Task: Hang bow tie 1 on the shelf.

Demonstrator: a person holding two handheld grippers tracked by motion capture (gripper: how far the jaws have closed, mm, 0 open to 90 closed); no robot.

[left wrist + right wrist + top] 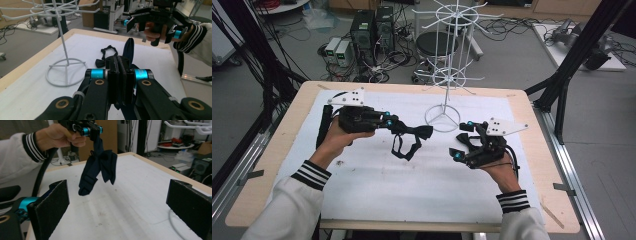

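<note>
Left gripper [393, 124] clenched on dark bow tie [412, 137], strap pinched between pads, bow and loop dangling just beyond fingertips, probably clear of white mat [377, 185]. Right gripper [463, 140] released, jaws wide, nothing between; tie well apart from its fingers. White wire rack [443, 75] beyond both.

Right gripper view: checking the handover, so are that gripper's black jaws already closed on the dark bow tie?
No: the right gripper stands wide open, the dark bow tie hanging beyond it.

No readable text, labels, brands or numbers anywhere: grippers, dark fabric piece, white wire stand and background gear all unmarked.
</note>
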